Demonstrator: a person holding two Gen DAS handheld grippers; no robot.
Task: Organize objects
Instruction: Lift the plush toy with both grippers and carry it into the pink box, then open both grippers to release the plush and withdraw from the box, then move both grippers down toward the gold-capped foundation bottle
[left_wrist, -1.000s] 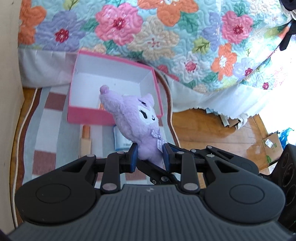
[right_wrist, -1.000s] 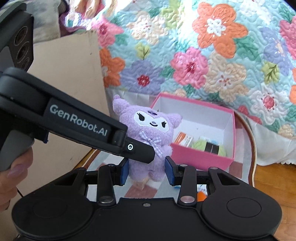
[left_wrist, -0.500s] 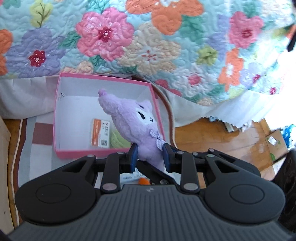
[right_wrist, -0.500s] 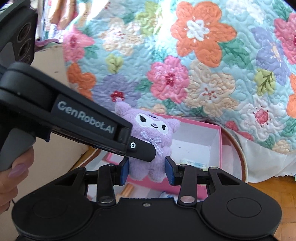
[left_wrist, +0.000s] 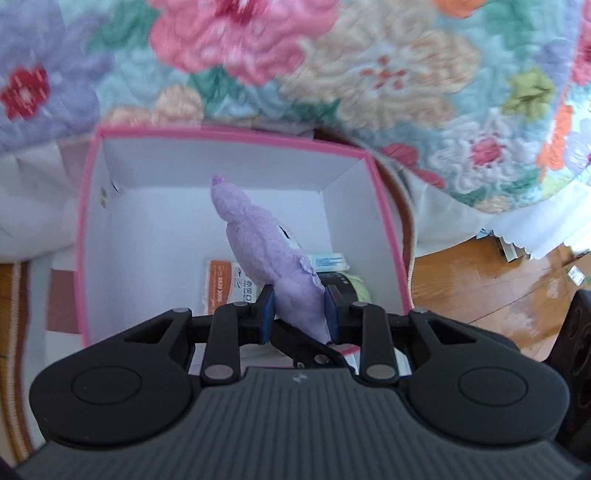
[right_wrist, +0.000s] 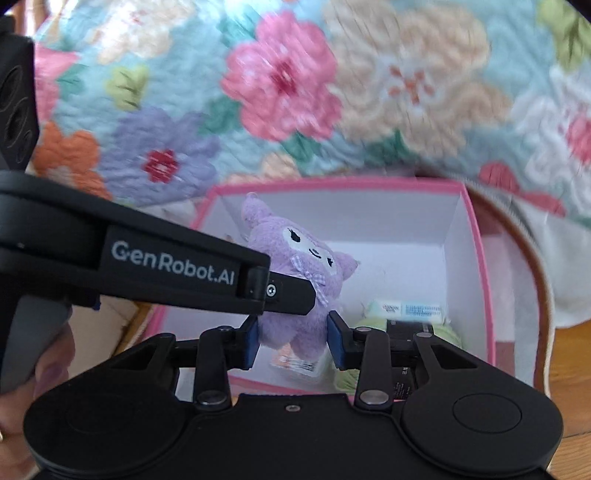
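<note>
A purple plush toy (left_wrist: 266, 254) with a checked bow is clamped at its lower body by both grippers. My left gripper (left_wrist: 300, 310) is shut on it from one side. My right gripper (right_wrist: 292, 341) is shut on its legs; the plush (right_wrist: 299, 266) shows its face there. The left gripper's finger (right_wrist: 280, 291) crosses in front of the toy. The plush hangs over the open pink box (left_wrist: 86, 221), white inside (right_wrist: 476, 236). In the box lie an orange-and-white packet (left_wrist: 221, 280), a blue-and-white packet (right_wrist: 406, 308) and a green item (right_wrist: 443, 332).
The box stands on a striped rug (left_wrist: 55, 295) against a bed with a floral quilt (left_wrist: 332, 74). Wooden floor (left_wrist: 480, 280) with scraps lies to the right. A hand (right_wrist: 48, 369) holds the left gripper's handle.
Both grippers carried the plush forward and down, from in front of the box to over its inside. The box now fills more of both views.
</note>
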